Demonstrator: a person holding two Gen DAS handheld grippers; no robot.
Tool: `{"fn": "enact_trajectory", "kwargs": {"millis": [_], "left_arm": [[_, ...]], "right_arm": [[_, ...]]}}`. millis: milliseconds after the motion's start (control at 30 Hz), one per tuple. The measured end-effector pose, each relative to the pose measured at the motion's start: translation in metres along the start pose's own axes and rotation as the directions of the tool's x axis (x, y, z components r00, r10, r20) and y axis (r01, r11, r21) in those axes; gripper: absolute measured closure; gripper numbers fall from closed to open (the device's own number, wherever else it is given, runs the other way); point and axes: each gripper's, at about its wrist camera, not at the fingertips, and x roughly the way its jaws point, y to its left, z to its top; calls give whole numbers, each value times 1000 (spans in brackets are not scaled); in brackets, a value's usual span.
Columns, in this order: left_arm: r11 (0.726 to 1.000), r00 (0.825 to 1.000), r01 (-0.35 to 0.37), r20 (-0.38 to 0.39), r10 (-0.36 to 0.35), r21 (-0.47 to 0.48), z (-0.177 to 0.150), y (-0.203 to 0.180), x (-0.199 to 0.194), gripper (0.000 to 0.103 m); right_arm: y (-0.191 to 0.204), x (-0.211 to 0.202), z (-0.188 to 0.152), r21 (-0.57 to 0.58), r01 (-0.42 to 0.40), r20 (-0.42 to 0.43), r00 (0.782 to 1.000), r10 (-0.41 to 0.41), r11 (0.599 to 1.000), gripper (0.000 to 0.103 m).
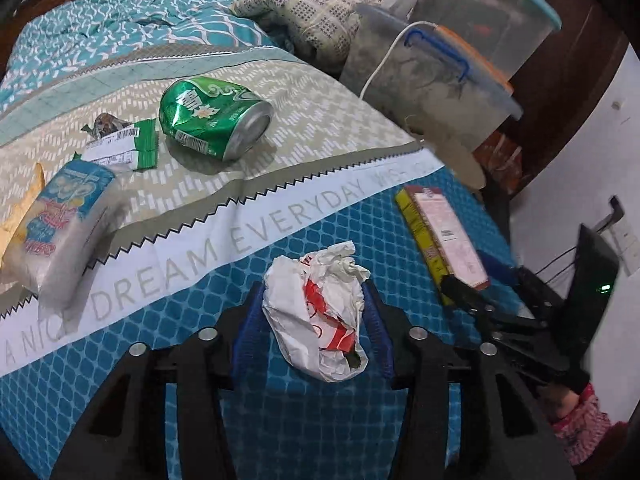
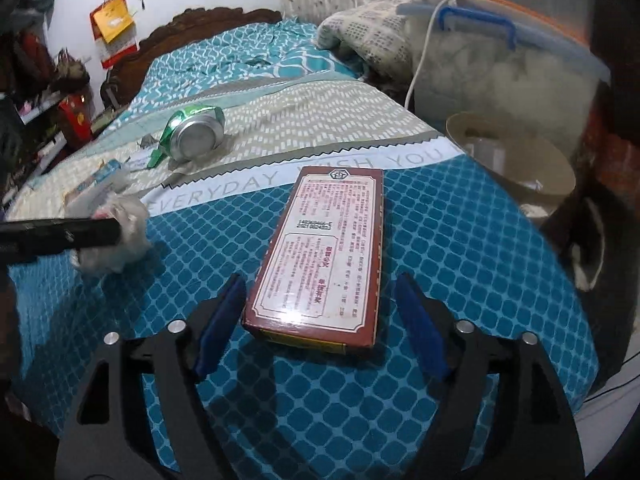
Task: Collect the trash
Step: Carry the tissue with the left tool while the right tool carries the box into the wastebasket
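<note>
Now | left tongs (image 1: 314, 312) clamp crumpled wrapper (image 1: 320, 316) | right tongs (image 2: 320, 324) wide, straddling box (image 2: 324, 256)

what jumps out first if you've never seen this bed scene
The crumpled white and red wrapper sits between the left gripper pads on the blue quilt. The right gripper straddles a red-bordered box, jaws apart. Farther back lies a dented green can.

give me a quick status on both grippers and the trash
Left gripper around crumpled wrapper, grip unclear. Right gripper open, straddling box, pads clear of it. Can and packets lie loose on bed. Nothing in the way.
</note>
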Motion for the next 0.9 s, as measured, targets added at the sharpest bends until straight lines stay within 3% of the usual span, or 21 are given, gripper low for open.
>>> {"fn": "enact_trajectory", "kwargs": {"millis": [100, 133, 267, 300, 333, 367, 633, 900], "left_arm": [[999, 999, -40, 9, 40, -4, 2, -4, 2, 39], [998, 998, -63, 14, 63, -10, 1, -3, 1, 29], [995, 995, -97, 7, 97, -4, -2, -1, 2, 27], [995, 995, -101, -2, 101, 2, -3, -1, 5, 28], [994, 994, -107, -10, 107, 9, -3, -1, 7, 38], [994, 994, -109, -25, 110, 20, -3, -1, 11, 61], [997, 998, -13, -53, 16, 74, 38, -29, 27, 63], [967, 990, 113, -111, -90, 228, 120, -132, 78, 62]], "right_arm": [[-4, 0, 0, 3, -6, 3, 1000, 6, 1000, 24], [-5, 1, 0, 7, -13, 4, 1000, 13, 1000, 24], [-5, 4, -2, 4, -36, -3, 999, 36, 999, 26], [-3, 5, -2, -4, -40, -10, 999, 40, 999, 36], [0, 6, -3, -28, -27, -2, 1000, 27, 999, 36], [0, 6, -2, -33, -36, -2, 999, 36, 999, 37], [-46, -11, 20, 157, -132, 115, 987, 114, 979, 38], [-150, -21, 51, 344, -110, 213, 976, 37, 933, 38]]}}
